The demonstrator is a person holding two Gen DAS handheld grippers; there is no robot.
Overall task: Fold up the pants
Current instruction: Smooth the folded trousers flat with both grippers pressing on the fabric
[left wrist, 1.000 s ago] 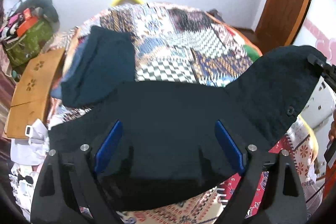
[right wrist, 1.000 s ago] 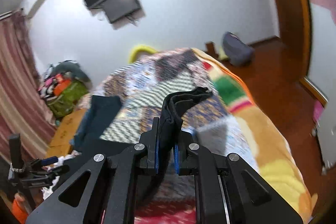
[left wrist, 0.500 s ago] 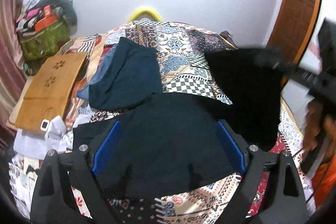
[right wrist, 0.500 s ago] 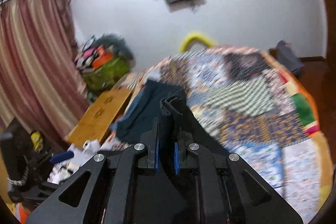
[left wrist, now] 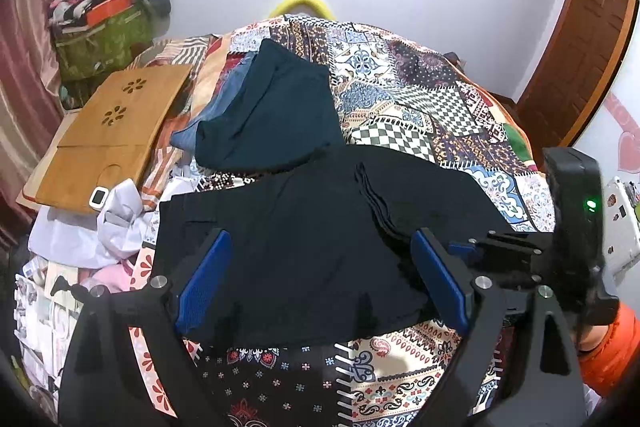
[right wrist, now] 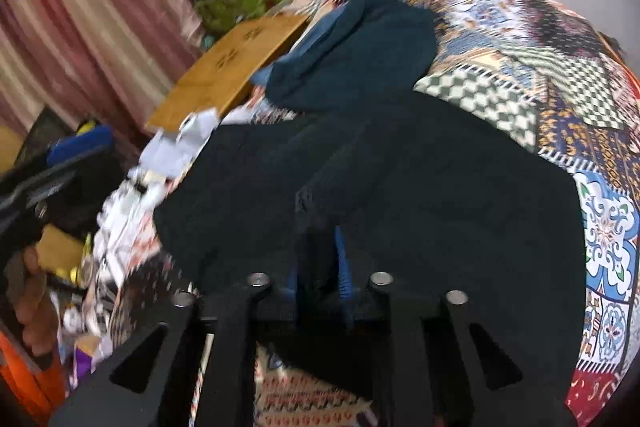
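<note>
Black grippers (left wrist: 320, 283), blue pads, seemingly orange sleeve (left wrist: 612, 355)

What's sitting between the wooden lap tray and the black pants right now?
In the left wrist view, crumpled white cloth and a small white gadget lie between the wooden tray and the black pants.

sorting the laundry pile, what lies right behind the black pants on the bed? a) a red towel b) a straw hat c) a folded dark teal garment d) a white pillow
c: in the left wrist view a folded dark teal garment lies on the patchwork bedspread just beyond the far edge of the black pants, with a blue piece peeking out from under its left side.
</note>
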